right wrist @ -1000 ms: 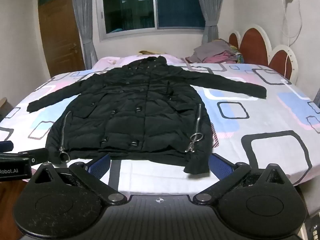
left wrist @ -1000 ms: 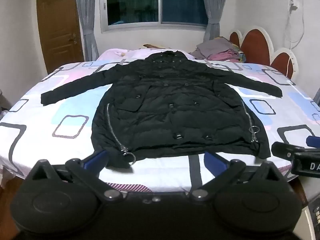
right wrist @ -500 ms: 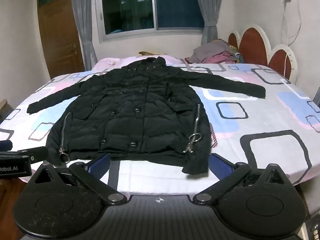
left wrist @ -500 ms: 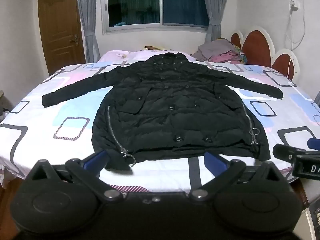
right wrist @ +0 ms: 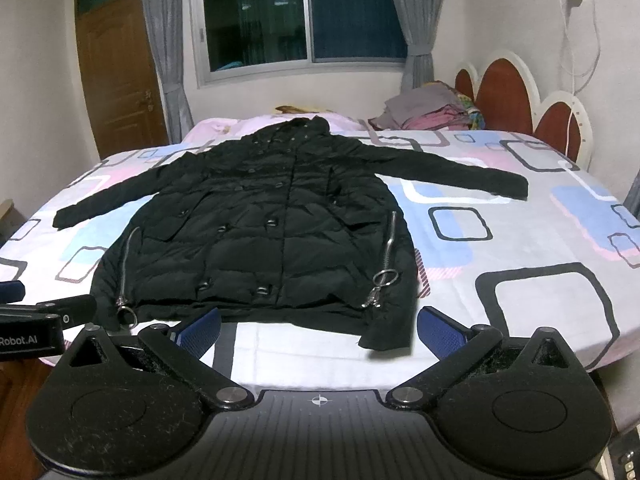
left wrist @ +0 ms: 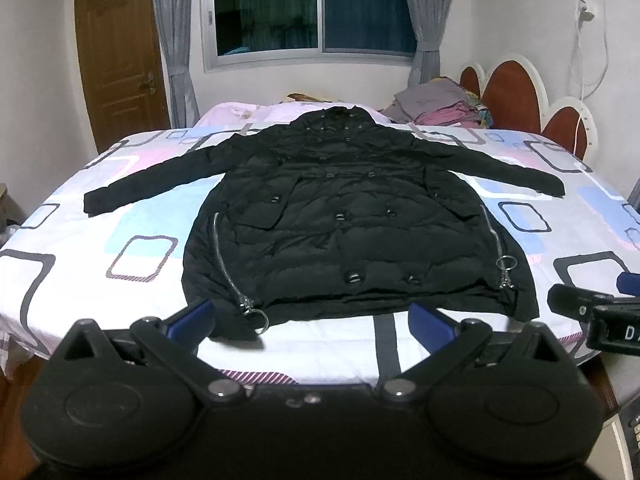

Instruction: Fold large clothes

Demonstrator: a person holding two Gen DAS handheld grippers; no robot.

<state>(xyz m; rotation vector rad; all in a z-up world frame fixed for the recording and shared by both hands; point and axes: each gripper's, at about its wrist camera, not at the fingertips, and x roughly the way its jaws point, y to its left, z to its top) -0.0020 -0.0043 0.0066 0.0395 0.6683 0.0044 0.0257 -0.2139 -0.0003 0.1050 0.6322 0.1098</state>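
A long black padded coat (left wrist: 352,220) lies flat on the bed, front up, hood at the far end, both sleeves spread out to the sides. It also shows in the right wrist view (right wrist: 260,232). My left gripper (left wrist: 312,318) is open and empty, held just short of the coat's hem near its left zip. My right gripper (right wrist: 318,330) is open and empty in front of the hem's right corner. Each gripper shows at the edge of the other's view.
The bed (left wrist: 80,248) has a white sheet with coloured squares. A pile of folded clothes (left wrist: 436,106) lies at the far right by the red headboard (left wrist: 516,96). A wooden door (left wrist: 116,56) and a window are behind.
Both grippers have shifted very slightly; the coat looks a little lower and closer in the views. Nothing was taken hold of.
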